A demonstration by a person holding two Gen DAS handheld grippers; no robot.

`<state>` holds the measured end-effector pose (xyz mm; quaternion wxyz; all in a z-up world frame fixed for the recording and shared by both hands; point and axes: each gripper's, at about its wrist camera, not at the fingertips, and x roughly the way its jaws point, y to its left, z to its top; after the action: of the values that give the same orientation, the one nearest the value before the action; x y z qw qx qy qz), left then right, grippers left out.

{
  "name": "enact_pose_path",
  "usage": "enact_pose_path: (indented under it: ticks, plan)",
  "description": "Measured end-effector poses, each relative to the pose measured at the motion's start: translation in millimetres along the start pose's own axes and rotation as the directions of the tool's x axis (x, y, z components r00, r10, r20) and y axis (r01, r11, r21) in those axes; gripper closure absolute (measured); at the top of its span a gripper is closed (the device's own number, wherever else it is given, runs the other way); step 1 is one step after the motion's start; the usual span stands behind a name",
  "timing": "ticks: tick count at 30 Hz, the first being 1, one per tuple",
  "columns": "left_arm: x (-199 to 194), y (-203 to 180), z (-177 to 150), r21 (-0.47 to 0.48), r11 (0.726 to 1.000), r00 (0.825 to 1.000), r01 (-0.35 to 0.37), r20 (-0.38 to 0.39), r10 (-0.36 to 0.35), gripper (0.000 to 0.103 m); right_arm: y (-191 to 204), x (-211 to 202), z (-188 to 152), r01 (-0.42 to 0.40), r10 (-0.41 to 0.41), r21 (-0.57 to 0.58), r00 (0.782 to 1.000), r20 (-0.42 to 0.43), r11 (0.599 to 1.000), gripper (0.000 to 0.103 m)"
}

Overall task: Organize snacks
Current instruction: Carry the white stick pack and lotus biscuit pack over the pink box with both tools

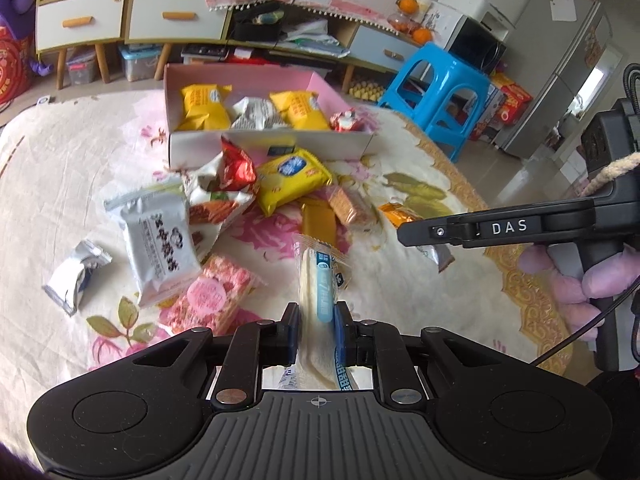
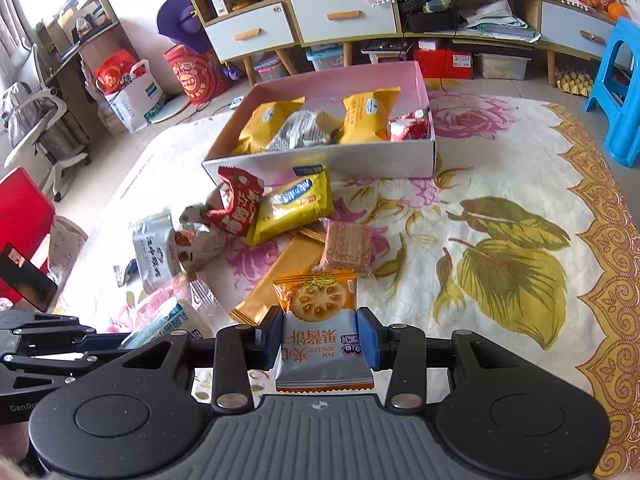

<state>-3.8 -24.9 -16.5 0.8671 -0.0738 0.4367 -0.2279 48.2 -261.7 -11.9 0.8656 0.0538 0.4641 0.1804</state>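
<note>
My left gripper (image 1: 316,316) is shut on a clear-wrapped white cake bar with a blue label (image 1: 318,280), held on edge above the cloth. My right gripper (image 2: 322,334) is shut on an orange and silver jam biscuit packet (image 2: 320,320). The open cardboard box (image 1: 200,148) (image 2: 320,160) with a pink inside stands ahead and holds yellow, grey and red packets. Loose snacks lie in front of it: a yellow packet (image 1: 292,176) (image 2: 294,204), a red bag (image 1: 236,166) (image 2: 236,204), a wafer pack (image 2: 348,246), a silver packet (image 1: 156,240) and a pink bar (image 1: 212,294).
A floral cloth (image 2: 500,248) covers the floor. The right gripper's body (image 1: 500,228) and a gloved hand (image 1: 560,280) reach in from the right of the left wrist view. A blue stool (image 1: 436,88) and a low cabinet (image 2: 340,20) stand behind.
</note>
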Motion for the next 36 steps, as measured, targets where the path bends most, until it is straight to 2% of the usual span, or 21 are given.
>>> enact_pose_path:
  ticks: [11,18,26,36]
  plan:
    - [-11,-5,37,-0.017,1.0,0.994,-0.002,0.112,0.004,0.088,-3,-14,33,-0.023,0.019,0.05,0.996,0.089,0.998,0.071]
    - [-5,3,64,-0.066,0.997,0.984,-0.033,0.171,0.044,0.088,-6,-13,55,-0.04,0.026,0.102,0.99,0.138,0.994,0.071]
    - [8,16,86,-0.116,0.991,0.976,-0.067,0.199,0.089,0.088,-10,2,72,-0.045,0.022,0.15,0.988,0.156,0.988,0.071]
    - [39,52,126,-0.185,0.974,0.971,-0.128,0.176,0.161,0.088,-22,24,100,-0.061,0.024,0.218,0.985,0.169,0.974,0.071]
